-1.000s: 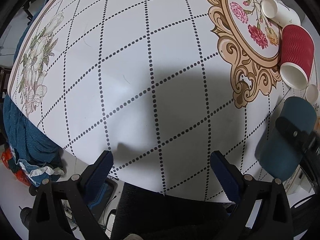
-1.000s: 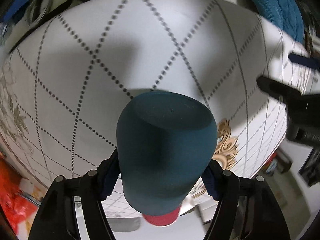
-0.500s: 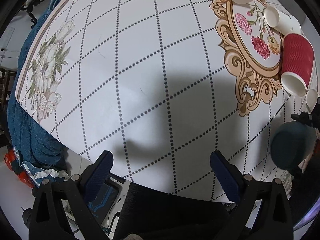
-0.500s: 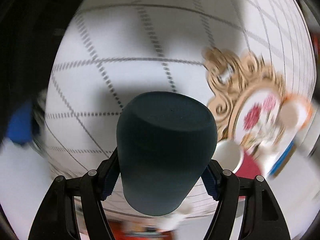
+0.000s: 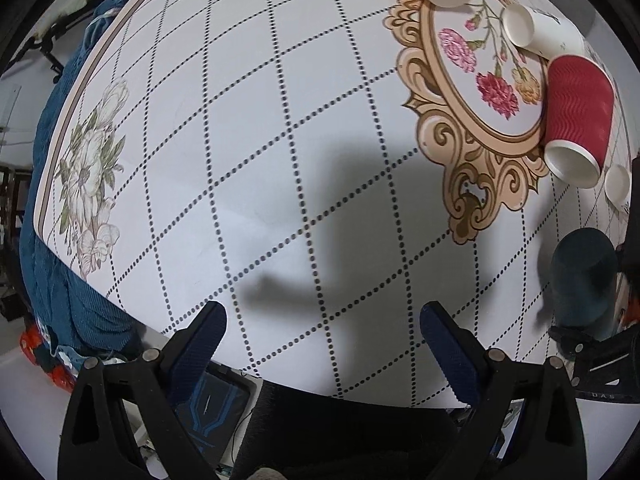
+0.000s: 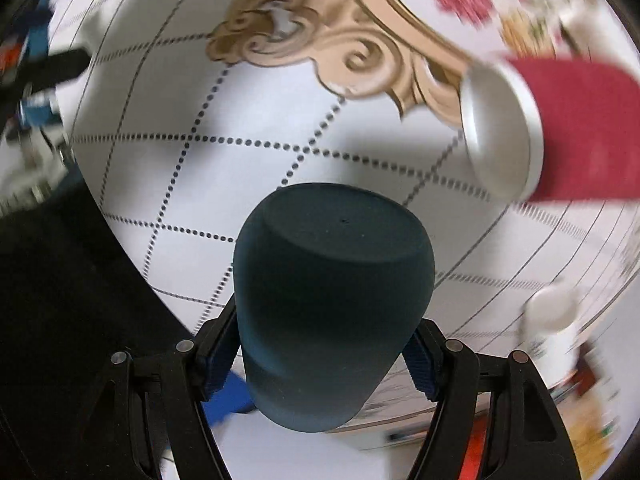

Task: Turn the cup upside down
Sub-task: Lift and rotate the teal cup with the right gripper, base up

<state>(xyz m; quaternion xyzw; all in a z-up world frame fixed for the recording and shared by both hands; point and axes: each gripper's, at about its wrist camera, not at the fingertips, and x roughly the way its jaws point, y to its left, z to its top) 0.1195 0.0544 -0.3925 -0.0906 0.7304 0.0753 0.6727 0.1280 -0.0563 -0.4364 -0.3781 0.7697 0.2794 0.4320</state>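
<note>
A dark teal cup (image 6: 332,304) is clamped between the two fingers of my right gripper (image 6: 320,356), its flat base toward the table and away from the camera. It is held above the white tablecloth (image 6: 240,168). In the left wrist view the same cup (image 5: 582,276) shows at the right edge, base up, just over the table's near edge. My left gripper (image 5: 322,336) is open and empty above the near edge of the table.
A red ribbed paper cup (image 5: 578,116) lies on its side by the ornate floral motif (image 5: 476,76); it also shows in the right wrist view (image 6: 560,128). Two white cups (image 5: 538,32) lie on their sides further back. A small white cup (image 5: 618,182) is at the right.
My right gripper has swung round with the teal cup, so the red cup and floral motif now fill its view. In the left wrist view the cup has turned base up and moved slightly.
</note>
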